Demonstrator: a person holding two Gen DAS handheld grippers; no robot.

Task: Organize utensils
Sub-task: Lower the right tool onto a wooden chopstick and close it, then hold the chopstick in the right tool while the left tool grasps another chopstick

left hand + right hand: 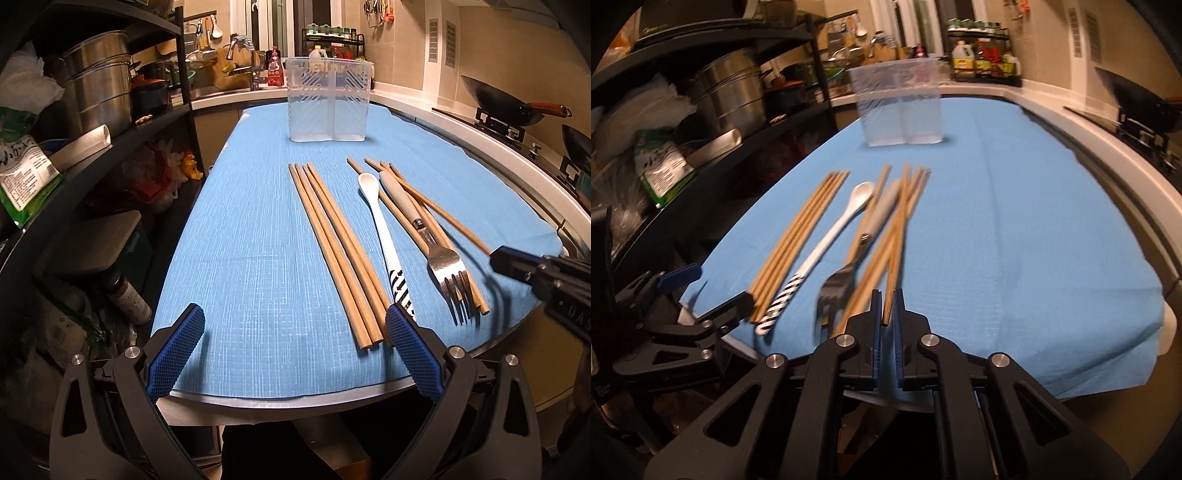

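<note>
Your right gripper (887, 308) is clamped on the near end of one chopstick (894, 254) from the loose right-hand pile, its pads pressed against the stick. The fork (445, 266) and white spoon (382, 229) with a striped handle lie just left of that pile, and a neat bundle of four chopsticks (332, 251) lies further left. Your left gripper (295, 354) has its fingers wide apart over the blue cloth (240, 240), the bundle's near ends just inside its right pad. The clear divided container (328, 99) stands at the far end. No writing is legible on the utensils.
</note>
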